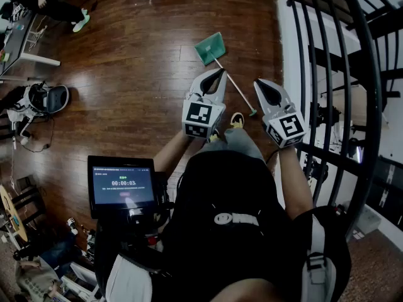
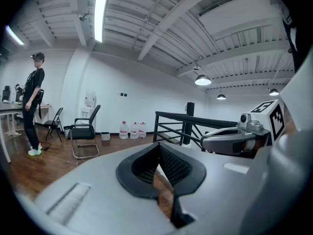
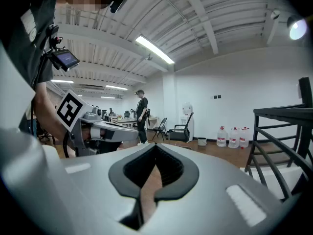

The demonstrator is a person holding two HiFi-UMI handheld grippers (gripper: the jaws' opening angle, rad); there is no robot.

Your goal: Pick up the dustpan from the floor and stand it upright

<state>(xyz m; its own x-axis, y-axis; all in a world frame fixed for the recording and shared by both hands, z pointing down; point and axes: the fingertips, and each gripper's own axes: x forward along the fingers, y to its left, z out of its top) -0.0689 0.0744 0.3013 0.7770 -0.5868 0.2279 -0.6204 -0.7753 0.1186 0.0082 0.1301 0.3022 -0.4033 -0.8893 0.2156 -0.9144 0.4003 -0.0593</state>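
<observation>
A green dustpan (image 1: 209,47) lies flat on the wooden floor ahead of me, its long thin handle (image 1: 236,88) running toward my feet. Both grippers hover above the floor, short of the pan and touching nothing. My left gripper (image 1: 218,74) is over the handle's left side, my right gripper (image 1: 261,87) near the handle's end. In the left gripper view the left gripper (image 2: 157,146) has its jaws closed tip to tip with nothing between them. The right gripper (image 3: 155,148) looks the same in its own view. Neither gripper view shows the dustpan.
A black stair railing (image 1: 340,74) and a white ledge (image 1: 289,43) stand close on the right. A tablet screen (image 1: 123,184) hangs by my left side. A person (image 2: 34,106) stands by desks far left, with an office chair (image 2: 85,131) and water bottles (image 2: 132,129) along the wall.
</observation>
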